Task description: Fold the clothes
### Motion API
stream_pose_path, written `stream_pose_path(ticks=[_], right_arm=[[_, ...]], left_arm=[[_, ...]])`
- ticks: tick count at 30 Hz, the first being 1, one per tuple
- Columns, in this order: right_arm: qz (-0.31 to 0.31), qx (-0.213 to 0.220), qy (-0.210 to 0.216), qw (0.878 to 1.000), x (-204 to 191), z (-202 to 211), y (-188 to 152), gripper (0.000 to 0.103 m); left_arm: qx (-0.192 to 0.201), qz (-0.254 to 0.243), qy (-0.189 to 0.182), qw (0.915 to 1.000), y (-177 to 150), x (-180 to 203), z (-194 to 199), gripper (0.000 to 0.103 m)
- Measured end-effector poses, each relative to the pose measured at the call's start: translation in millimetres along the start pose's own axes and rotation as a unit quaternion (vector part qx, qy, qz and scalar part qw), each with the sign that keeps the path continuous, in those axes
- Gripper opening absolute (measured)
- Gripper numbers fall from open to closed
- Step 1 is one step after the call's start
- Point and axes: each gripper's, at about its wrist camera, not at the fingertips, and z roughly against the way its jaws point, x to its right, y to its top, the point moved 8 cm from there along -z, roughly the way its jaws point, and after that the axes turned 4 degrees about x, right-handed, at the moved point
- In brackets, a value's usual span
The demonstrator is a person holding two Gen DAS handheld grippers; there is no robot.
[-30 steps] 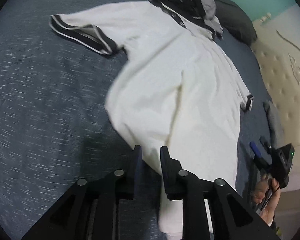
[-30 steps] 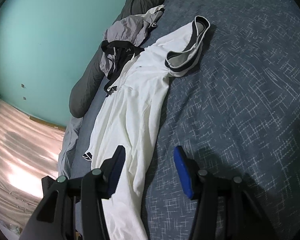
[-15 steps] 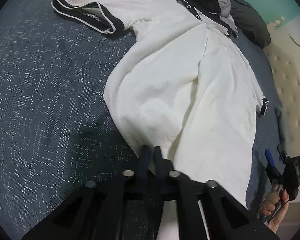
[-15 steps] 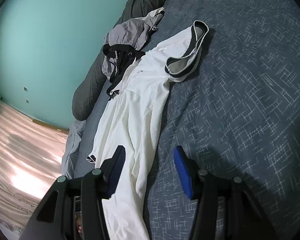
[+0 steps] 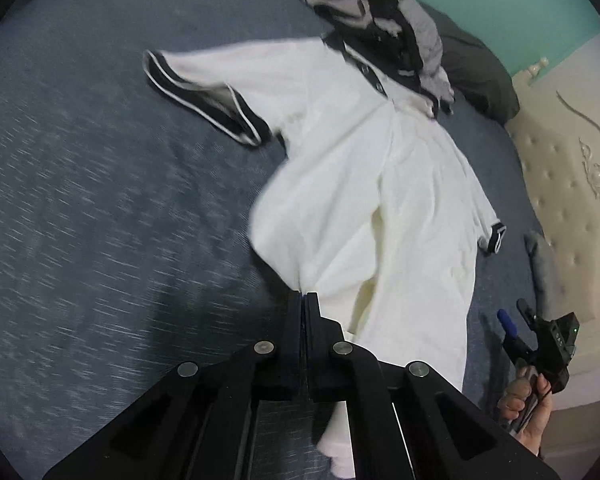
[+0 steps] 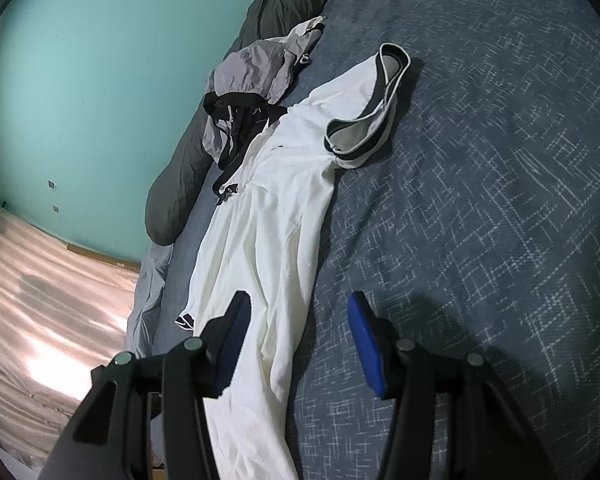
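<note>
The left hand-held gripper [image 5: 302,298] pinches the white shirt [image 5: 364,200] hem, ready to fold; the right hand-held gripper [image 6: 300,334] waits, jaws apart, empty.

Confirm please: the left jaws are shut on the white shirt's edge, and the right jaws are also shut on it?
Not quite. The left gripper is shut on the white shirt, but the right wrist view shows the right gripper open, its jaws apart and pressing nothing.
</note>
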Motion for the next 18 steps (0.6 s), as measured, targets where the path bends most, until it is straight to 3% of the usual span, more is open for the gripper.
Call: stream_pose_path(ticks=[4, 7, 11, 16, 18], right_arm=[[-0.001, 0.000, 0.001, 1.000, -1.0, 0.9, 0.9, 0.052], [0.000, 0.000, 0.002, 1.000, -1.8, 1.6, 1.3, 0.052], [0.000, -0.001, 0.004, 1.000, -3.0, 2.5, 1.4, 0.052], [0.001, 0.004, 0.005, 1.000, -2.5, 6.2, 5.4, 0.052], [-0.001, 0.000, 0.006, 1.000, -1.7, 4.4, 4.2, 0.052]], left_arm=[[0.017, 0.011, 0.034, 0.9992, 6.6, -38.3, 20.6, 0.001], [0.006, 0.041, 0.057, 0.9975, 7.1, -63.5, 5.6, 0.001], [-0.012, 0.071, 0.061, 0.9955, -4.1, -70.3, -13.3, 0.002], [-0.013, 0.072, 0.054, 0.9959, -13.0, -61.5, -11.0, 0.003], [-0.019, 0.079, 0.048, 0.9956, -17.9, -59.6, -10.4, 0.010]])
